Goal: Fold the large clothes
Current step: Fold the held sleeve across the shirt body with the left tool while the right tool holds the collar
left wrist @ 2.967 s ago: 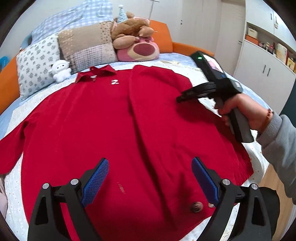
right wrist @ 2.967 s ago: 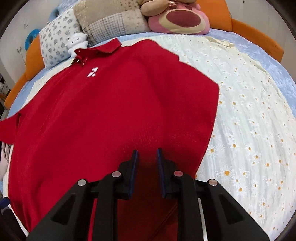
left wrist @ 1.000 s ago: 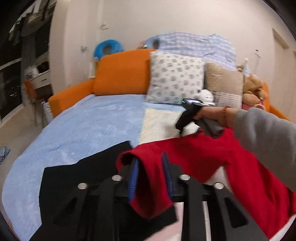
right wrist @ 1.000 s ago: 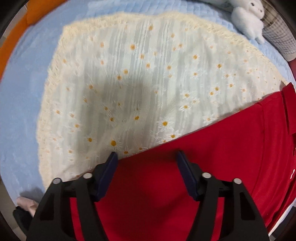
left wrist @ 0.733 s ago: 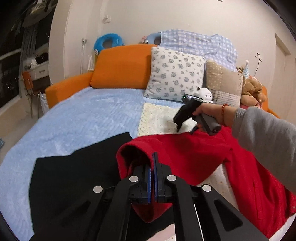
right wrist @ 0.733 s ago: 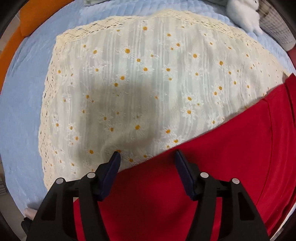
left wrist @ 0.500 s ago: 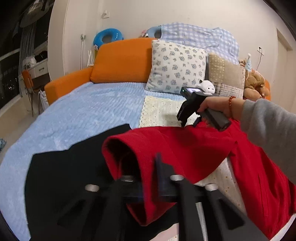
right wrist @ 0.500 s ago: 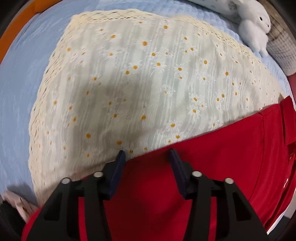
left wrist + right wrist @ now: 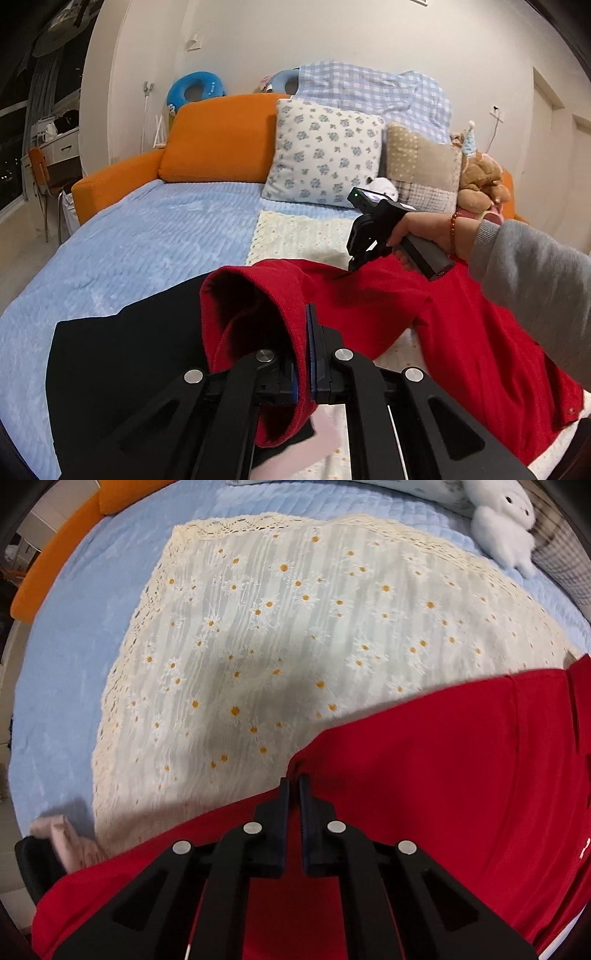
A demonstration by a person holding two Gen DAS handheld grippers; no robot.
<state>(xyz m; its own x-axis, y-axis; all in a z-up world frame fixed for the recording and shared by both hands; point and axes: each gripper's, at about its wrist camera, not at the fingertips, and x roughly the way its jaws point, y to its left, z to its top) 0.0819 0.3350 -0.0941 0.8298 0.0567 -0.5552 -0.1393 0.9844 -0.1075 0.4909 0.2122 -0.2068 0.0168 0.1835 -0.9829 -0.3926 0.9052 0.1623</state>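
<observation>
A large red sweater [image 9: 461, 332] lies across the cream daisy cloth [image 9: 280, 627] on the bed. Its sleeve cuff [image 9: 255, 306] hangs open and lifted in my left gripper [image 9: 308, 325], which is shut on the cuff's edge. In the left wrist view a person's hand holds my right gripper [image 9: 351, 267], pointing down at the sweater's upper edge. In the right wrist view my right gripper [image 9: 293, 784] is shut on the sweater's [image 9: 424, 782] edge, pinching a small raised fold.
A black garment [image 9: 122, 354] lies on the light blue bedspread [image 9: 140, 240] under the cuff. Pillows [image 9: 325, 155], a white plush [image 9: 506, 524] and a brown teddy bear [image 9: 480, 177] line the orange headboard [image 9: 221, 136]. A pink cloth [image 9: 70, 842] lies at the cream cloth's corner.
My left gripper closed on the red cuff and lifted it slightly. My right gripper, wide apart over the sweater's edge a second ago, has closed and pinched it.
</observation>
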